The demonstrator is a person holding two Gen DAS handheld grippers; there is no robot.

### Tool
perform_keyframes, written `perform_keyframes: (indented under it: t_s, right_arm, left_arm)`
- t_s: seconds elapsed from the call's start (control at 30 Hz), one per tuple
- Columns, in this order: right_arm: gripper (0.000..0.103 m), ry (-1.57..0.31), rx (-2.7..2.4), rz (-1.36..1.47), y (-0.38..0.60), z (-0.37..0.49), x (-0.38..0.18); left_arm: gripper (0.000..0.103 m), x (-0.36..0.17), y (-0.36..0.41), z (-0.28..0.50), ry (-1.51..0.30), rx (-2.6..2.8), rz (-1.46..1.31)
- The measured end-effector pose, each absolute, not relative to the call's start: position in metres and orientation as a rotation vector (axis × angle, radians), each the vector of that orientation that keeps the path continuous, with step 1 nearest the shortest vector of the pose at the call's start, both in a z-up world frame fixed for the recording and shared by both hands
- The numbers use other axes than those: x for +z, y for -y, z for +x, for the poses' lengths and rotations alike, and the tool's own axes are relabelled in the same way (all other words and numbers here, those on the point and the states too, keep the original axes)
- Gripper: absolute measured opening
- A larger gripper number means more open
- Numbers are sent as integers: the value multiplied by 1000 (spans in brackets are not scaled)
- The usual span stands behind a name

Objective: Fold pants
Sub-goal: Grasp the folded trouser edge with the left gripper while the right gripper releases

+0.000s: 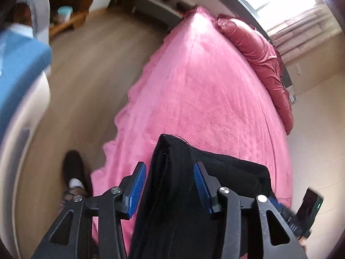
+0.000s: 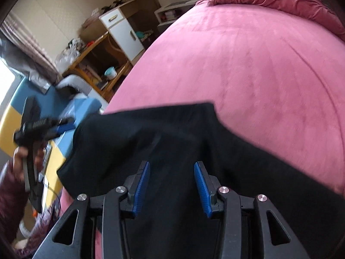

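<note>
We record one pair of black pants [image 1: 172, 194] lying on the near part of a pink bed cover [image 1: 204, 82], folded into a thick stack. Its near end is cut off by the lower edge in both views, so we cannot tell its full outline or how many layers it has.

Two grippers are present. The left gripper [image 1: 170, 185] has its jaws parted, blue pads [image 1: 137, 187] standing clear on either side of the stack's raised corner; the pads do not press the cloth. From the right wrist view the same tool appears at far left, blurred, held in a hand [image 2: 25, 151] whose sleeve [image 2: 10, 211] is dark red. The right gripper [image 2: 172, 185] is likewise released, jaws apart above the black fabric, nothing clamped.

One dark pink pillow or rolled quilt [image 1: 261, 58] lies along the far edge of the bed; which it is we cannot determine. One foot in a dark shoe [image 1: 73, 168] stands on the floor [image 1: 90, 69] beside the bed. Furniture beyond is smeared by motion blur.
</note>
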State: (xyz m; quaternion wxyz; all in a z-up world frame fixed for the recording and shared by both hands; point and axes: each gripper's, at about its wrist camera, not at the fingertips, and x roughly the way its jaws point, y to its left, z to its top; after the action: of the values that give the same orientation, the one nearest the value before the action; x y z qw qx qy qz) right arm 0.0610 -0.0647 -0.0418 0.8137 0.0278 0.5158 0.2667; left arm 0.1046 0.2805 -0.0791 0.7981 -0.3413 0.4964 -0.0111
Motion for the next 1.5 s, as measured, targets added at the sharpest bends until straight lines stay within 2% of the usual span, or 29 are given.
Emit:
perform_keyframes:
  t_s: [0.2, 0.23, 0.27, 0.33, 0.37, 0.43, 0.5, 0.67, 0.77, 1.03, 1.33, 1.5]
  right_arm:
    - [44, -1140, 570, 17, 52, 41, -59]
    - [44, -1146, 567, 9, 50, 39, -62]
    - [44, -1149, 563, 1, 49, 39, -64]
    - [44, -1159, 552, 0, 48, 38, -69]
    - [44, -1162, 548, 2, 48, 37, -71]
    - [44, -1169, 539, 13, 47, 37, -76]
    - [44, -1180, 533, 26, 49, 36, -82]
    - [44, -1182, 524, 36, 52, 35, -88]
    - [45, -1180, 529, 31, 50, 35, -88]
    - [51, -1143, 590, 9, 41, 19, -76]
    - [51, -1136, 733, -58, 26, -37, -70]
    - [51, -1162, 724, -92, 31, -56, -82]
  left_arm:
    - [45, -98, -275, 133, -1152, -102, -800]
    - [41, -100, -272, 137, -1157, -94, -793]
    - [25, -101, -269, 140, -1147, -106, -776]
    - [18, -93, -263, 141, -1118, -111, -716]
    - [10, -88, -263, 138, -1083, -101, -697]
    - [6, -75, -264, 130, -984, -90, -666]
    - [6, -69, -264, 126, -948, -51, -616]
    - [11, -96, -253, 136, -1111, 58, -467]
    - [29, -90, -261, 122, -1109, 95, -499]
    - [29, -57, -265, 46, -1115, 21, -517]
    - [29, -80, -233, 4, -1189, 11, -518]
    - [9, -82, -226, 3, -1169, 47, -464]
